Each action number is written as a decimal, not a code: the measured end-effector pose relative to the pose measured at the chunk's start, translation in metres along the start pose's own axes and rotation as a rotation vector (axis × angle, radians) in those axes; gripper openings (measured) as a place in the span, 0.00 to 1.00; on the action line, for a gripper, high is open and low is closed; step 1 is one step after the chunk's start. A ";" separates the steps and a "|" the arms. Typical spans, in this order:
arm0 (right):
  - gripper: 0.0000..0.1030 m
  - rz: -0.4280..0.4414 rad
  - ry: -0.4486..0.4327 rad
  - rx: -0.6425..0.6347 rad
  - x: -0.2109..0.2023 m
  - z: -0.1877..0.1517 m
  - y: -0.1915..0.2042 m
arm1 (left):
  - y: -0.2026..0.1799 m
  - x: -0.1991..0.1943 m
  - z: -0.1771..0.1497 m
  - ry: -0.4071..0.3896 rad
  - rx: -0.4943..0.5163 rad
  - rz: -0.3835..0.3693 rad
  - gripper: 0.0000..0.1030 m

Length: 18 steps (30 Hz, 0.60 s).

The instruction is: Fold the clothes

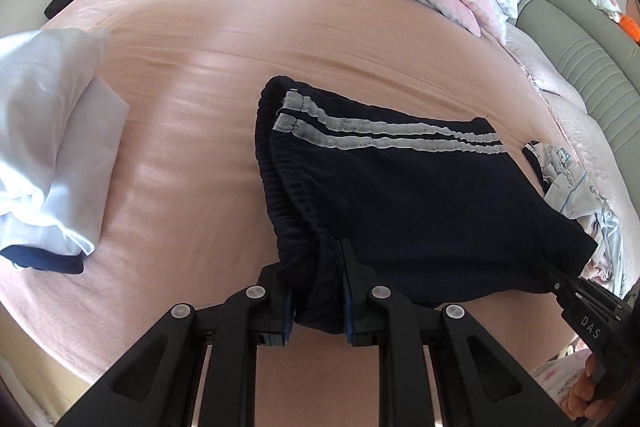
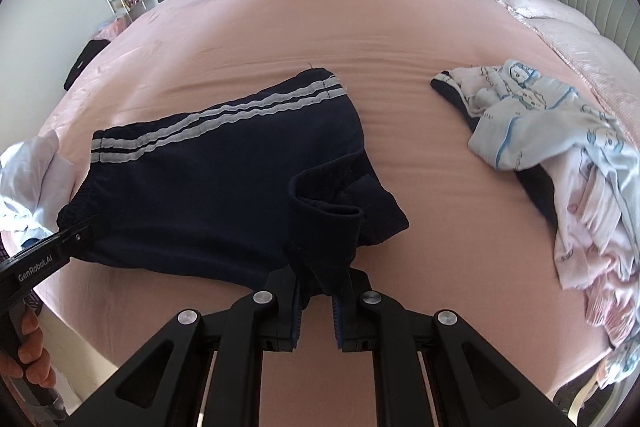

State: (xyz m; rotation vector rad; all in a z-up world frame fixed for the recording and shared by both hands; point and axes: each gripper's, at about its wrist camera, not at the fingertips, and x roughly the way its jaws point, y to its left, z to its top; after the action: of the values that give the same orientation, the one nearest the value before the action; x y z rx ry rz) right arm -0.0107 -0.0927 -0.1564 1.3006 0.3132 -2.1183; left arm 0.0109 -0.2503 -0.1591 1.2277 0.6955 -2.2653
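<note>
Left wrist view: the left claw is clamped on the bunched elastic waistband of the navy striped shorts, which lie across the near edge of the pink bed. The right claw pinches the rolled leg hem. Soft, light, floppy cloth, I'd judge; it sags between grips, so waistband and hem corners are the sensible holds. Folded white garment lies toward the bed's left edge.
</note>
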 end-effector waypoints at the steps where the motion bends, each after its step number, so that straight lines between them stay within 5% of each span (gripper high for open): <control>1: 0.09 0.004 0.002 0.008 0.000 -0.002 0.000 | 0.001 -0.001 -0.001 0.002 -0.001 0.000 0.15; 11: 0.09 0.054 0.023 0.046 0.006 -0.004 -0.003 | -0.002 -0.004 0.002 0.010 -0.010 -0.003 0.15; 18: 0.09 0.054 0.041 0.003 -0.002 -0.009 -0.006 | -0.010 0.006 0.009 0.013 0.078 0.051 0.15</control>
State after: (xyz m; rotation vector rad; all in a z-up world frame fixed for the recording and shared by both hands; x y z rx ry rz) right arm -0.0075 -0.0824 -0.1601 1.3404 0.2894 -2.0504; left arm -0.0036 -0.2492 -0.1584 1.2835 0.5789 -2.2639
